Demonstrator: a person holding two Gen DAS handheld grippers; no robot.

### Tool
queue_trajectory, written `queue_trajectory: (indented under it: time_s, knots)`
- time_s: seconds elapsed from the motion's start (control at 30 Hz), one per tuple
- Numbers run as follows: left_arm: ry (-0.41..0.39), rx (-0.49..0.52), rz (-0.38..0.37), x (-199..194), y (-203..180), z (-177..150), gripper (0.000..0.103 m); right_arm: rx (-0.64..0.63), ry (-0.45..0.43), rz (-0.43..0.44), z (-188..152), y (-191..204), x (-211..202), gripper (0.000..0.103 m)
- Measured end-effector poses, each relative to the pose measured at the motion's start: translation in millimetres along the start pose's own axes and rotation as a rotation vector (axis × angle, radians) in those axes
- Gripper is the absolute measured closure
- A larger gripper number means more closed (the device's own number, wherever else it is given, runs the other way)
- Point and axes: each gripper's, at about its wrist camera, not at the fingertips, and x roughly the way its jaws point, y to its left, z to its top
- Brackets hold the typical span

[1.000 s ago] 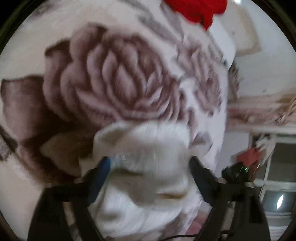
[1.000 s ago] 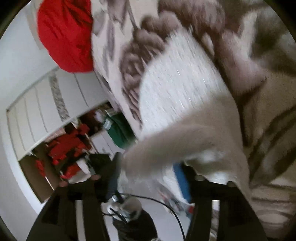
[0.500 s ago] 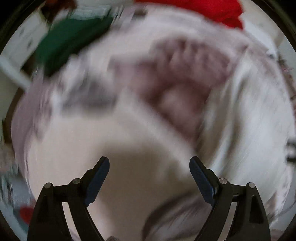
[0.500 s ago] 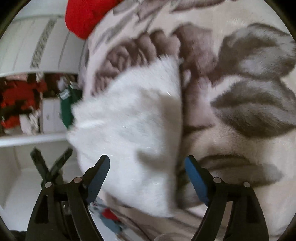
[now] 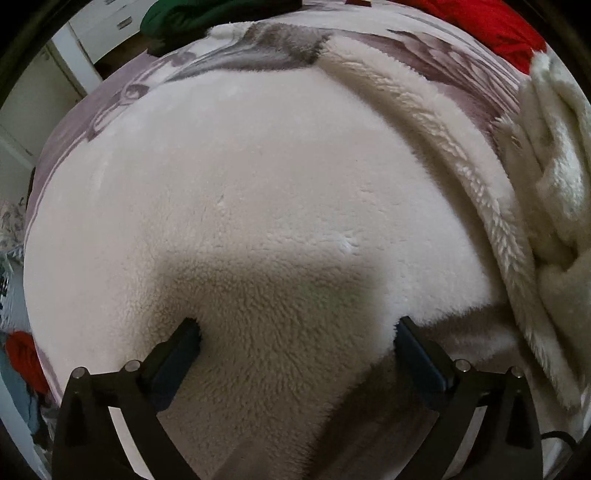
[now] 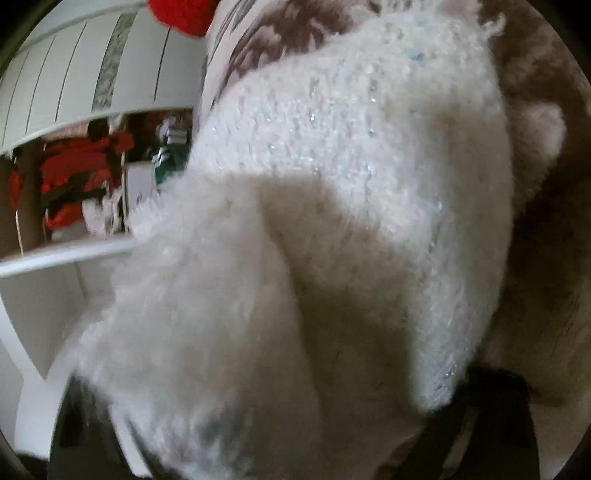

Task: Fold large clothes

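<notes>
The white fleece garment [image 5: 258,206] bulges up between the spread jaws of the left gripper [image 5: 299,332], filling the gap. To its right a rumpled fleece ridge [image 5: 546,177] blocks passage. The right gripper [image 6: 295,435] is smothered by fleece; open room lies leftward, toward the white shelf [image 6: 62,254].

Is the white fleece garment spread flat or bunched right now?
Partly spread: in the left wrist view the white fleece garment lies smooth over the floral blanket, but its right part is bunched in folds.

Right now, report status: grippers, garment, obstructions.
Left gripper open, white fleece garment bunched between its fingers. Right gripper buried under the fleece, state unreadable. Garment spread on floral blanket; red clothing at far edge.
</notes>
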Motion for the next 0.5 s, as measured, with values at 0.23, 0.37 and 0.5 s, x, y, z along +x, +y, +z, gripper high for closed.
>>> queue_trajectory:
  time_s: [0.23, 0.37, 0.5]
  knots:
    - [0.087, 0.029, 0.03, -17.7, -2.7, 22.3, 0.0, 0.34, -0.286, 0.119, -96.2, -24.3, -42.3, 0.054]
    - [0.06, 0.125, 0.105, -45.1, -12.6, 33.9, 0.0, 0.672, -0.463, 0.263, -231.9, -49.3, -53.7, 0.054]
    - [0.012, 0.226, 0.146, -79.6, -34.0, 37.1, 0.0, 0.886, -0.384, 0.252, -328.8, -77.7, -31.4, 0.041]
